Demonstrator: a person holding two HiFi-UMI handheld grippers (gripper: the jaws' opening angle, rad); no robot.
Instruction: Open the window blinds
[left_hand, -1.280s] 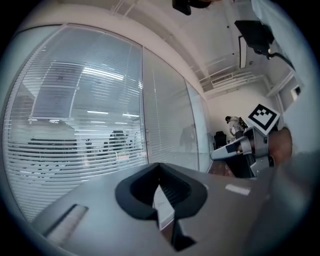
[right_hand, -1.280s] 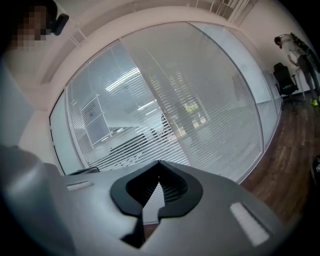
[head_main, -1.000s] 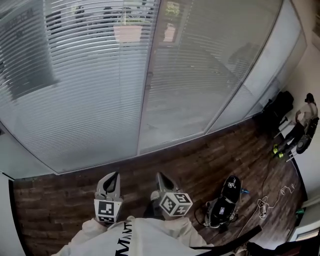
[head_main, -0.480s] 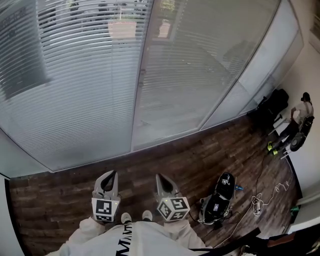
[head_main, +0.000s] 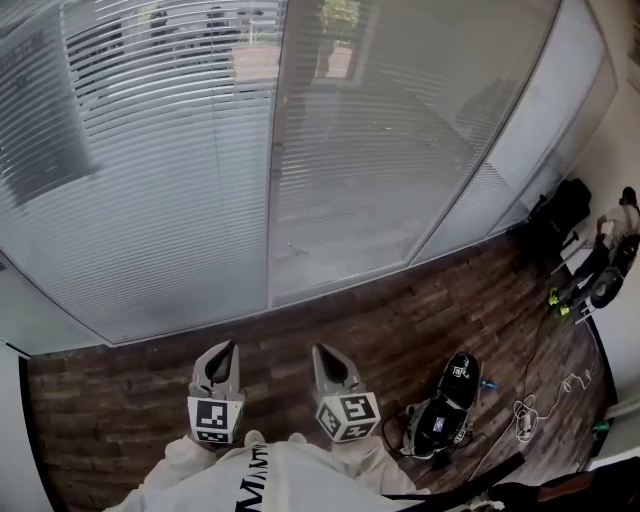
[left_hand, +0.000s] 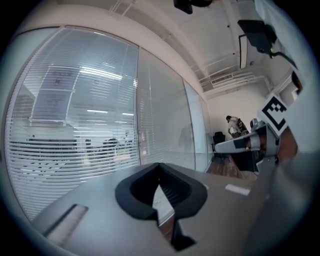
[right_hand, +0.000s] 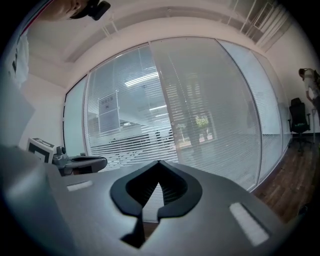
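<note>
The window blinds (head_main: 170, 180) hang ahead of us behind tall glass panes. Their thin horizontal slats are tilted enough on the left pane to show the office beyond, and lie nearly flat and opaque on the pane beside it. Over the last second the slats look unchanged. Our left gripper (head_main: 222, 352) and right gripper (head_main: 326, 356) have only drifted slightly, their pointed grey jaws closed on nothing. They are held low over the dark wood-plank floor (head_main: 330, 315), well short of the blinds, so nothing acts on them now.

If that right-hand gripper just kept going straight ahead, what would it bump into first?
Probably the window blinds, close to the upright post between two panes; nothing shows in between. The right gripper is shut and empty.
</note>
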